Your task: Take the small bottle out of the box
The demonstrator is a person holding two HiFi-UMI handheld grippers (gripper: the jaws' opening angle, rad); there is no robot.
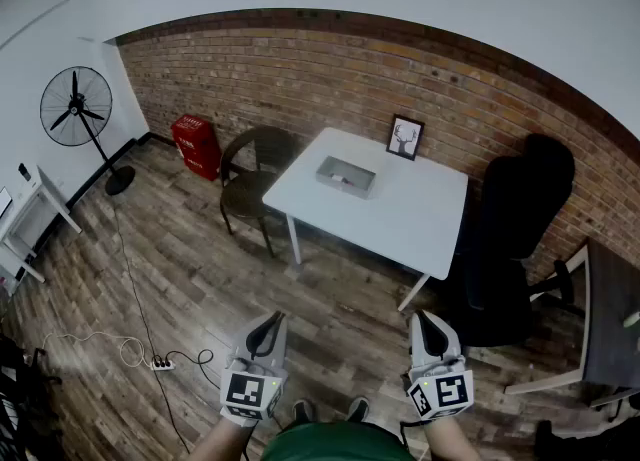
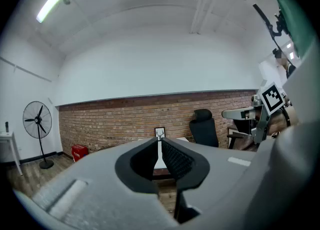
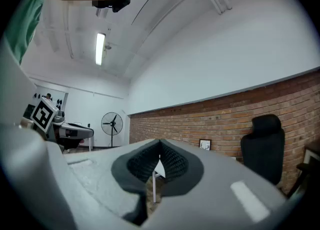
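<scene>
The left gripper (image 1: pixel 270 321) and right gripper (image 1: pixel 421 319) are close by, both pinched tight with nothing in them. Far ahead, the box (image 1: pixel 345 190) sits on the white table (image 1: pixel 400 219). The small bottle (image 1: pixel 341 181) is only a pale speck inside.

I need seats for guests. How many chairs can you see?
2. A brown chair stands at the white table's left end, and a black office chair at its right end. Others may be out of view.
</scene>
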